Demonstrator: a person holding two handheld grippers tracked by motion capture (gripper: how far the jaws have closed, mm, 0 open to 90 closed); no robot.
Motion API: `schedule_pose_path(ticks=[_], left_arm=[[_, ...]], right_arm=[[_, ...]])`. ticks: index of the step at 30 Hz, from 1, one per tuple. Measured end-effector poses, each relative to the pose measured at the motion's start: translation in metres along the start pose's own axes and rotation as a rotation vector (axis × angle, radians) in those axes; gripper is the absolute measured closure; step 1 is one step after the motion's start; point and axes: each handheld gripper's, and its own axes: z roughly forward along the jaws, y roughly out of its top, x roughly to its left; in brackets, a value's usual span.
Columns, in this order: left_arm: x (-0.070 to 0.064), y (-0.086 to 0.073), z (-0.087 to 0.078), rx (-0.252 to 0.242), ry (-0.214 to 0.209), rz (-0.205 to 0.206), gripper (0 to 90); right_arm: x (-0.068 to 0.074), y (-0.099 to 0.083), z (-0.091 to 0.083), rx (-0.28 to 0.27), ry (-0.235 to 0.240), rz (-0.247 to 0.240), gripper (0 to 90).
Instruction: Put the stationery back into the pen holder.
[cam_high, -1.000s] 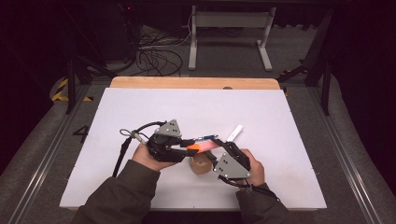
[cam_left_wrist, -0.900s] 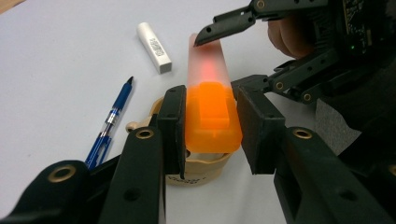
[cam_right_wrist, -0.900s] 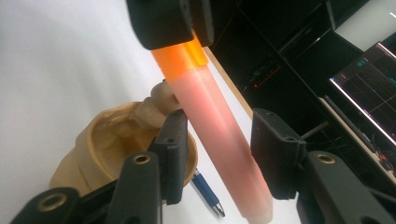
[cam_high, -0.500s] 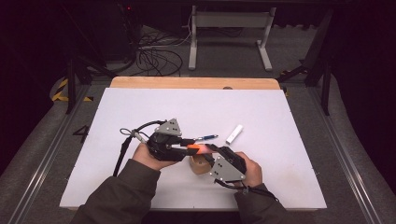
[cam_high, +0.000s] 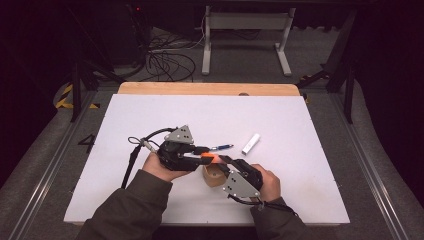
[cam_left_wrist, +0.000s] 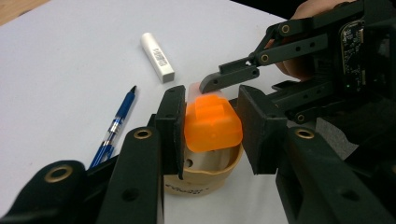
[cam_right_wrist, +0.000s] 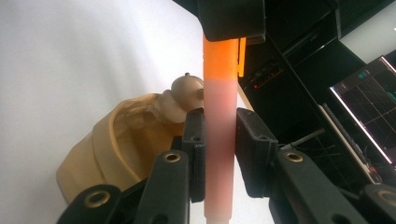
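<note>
An orange-capped marker (cam_high: 210, 159) with a pale pink barrel (cam_right_wrist: 219, 140) is held between both grippers, just above a tan cup (cam_high: 212, 176). My left gripper (cam_left_wrist: 212, 130) is shut on the orange cap (cam_left_wrist: 212, 123), coming in from the left. From the near right, my right gripper (cam_right_wrist: 220, 154) is shut on the barrel, its jaws on either side of it. The cup (cam_left_wrist: 205, 172) stands on the white table directly under the cap. In the right gripper view the cup (cam_right_wrist: 126, 140) lies left of the barrel.
A blue pen (cam_high: 221, 147) lies on the white table (cam_high: 300, 125) just beyond the grippers, and a white eraser (cam_high: 250, 143) lies to its right. A cable trails left from the left gripper. A wooden strip edges the table's far side.
My right gripper has shifted slightly toward the near edge, uncovering the blue pen. The left gripper and the cup have stayed put.
</note>
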Motion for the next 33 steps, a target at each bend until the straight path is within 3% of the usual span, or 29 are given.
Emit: schedule_pose_path(ticks=[8, 12, 20, 33], left_arm=[[0.0, 0.0, 0.001, 0.007, 0.013, 0.016, 60.5], [0.001, -0.001, 0.0, 0.005, 0.03, 0.015, 54.9], [-0.001, -0.004, -0.003, -0.014, 0.059, 0.029, 47.2], [0.005, -0.013, -0.007, -0.022, 0.077, 0.016, 45.7]], right_arm=[[0.0, -0.001, 0.0, -0.006, -0.008, 0.01, 76.0], [-0.001, -0.001, 0.0, -0.01, -0.011, 0.02, 76.0], [-0.002, -0.003, 0.0, -0.04, -0.013, 0.079, 76.0], [-0.005, -0.006, 0.002, -0.088, -0.027, 0.214, 76.0]])
